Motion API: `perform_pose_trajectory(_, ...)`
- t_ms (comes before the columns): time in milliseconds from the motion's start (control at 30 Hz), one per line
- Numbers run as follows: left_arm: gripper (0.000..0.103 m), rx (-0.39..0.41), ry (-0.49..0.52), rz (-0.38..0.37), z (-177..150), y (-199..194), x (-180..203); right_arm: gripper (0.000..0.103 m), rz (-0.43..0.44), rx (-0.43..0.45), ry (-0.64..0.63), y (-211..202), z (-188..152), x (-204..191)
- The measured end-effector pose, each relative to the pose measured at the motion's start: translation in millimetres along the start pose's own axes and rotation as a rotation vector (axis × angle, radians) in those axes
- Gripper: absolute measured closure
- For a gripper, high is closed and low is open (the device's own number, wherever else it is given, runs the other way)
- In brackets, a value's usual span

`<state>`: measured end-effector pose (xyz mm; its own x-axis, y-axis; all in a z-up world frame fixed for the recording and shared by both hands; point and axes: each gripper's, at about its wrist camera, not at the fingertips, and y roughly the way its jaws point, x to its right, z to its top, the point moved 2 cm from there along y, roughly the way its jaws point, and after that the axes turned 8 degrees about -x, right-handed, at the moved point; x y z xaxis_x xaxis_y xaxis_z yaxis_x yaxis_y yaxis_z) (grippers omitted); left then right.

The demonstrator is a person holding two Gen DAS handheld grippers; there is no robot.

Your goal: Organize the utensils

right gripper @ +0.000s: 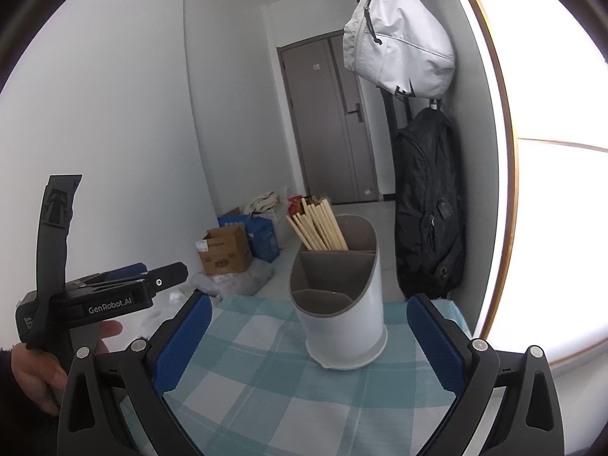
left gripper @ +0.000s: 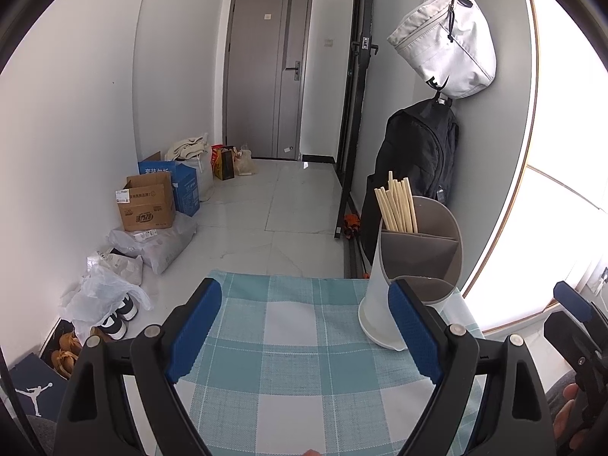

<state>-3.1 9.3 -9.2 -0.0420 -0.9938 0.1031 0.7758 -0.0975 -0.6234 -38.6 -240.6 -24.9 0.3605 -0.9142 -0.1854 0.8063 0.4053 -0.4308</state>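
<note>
A white utensil holder (left gripper: pixel 383 296) (right gripper: pixel 344 323) with grey inner compartments stands on the teal checked tablecloth (left gripper: pixel 288 357) (right gripper: pixel 288 387). Several wooden chopsticks (left gripper: pixel 397 205) (right gripper: pixel 319 226) stand in its far compartment; the two nearer compartments look empty. My left gripper (left gripper: pixel 304 326) is open and empty, left of the holder. My right gripper (right gripper: pixel 307 336) is open and empty, with the holder just beyond its fingertips. The left gripper also shows in the right wrist view (right gripper: pixel 125 285), and the right gripper shows at the left wrist view's right edge (left gripper: pixel 577 319).
A grey wall to the right holds a hanging white bag (left gripper: pixel 444 41) (right gripper: pixel 399 38) and a black backpack (left gripper: pixel 414 159) (right gripper: pixel 429 205). Cardboard boxes (left gripper: pixel 148 201) (right gripper: pixel 226 252), plastic bags and shoes (left gripper: pixel 114 315) lie on the floor at left. A door (left gripper: pixel 266 72) is at the back.
</note>
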Motion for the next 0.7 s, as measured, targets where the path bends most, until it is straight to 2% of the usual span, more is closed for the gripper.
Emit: perform_pose_trajectory(700,0.017,-0.001,-0.028,0.025,0.7,0.4,-1.6,0.0,0.001,-0.007,-0.003,1.4,-1.2,-0.6)
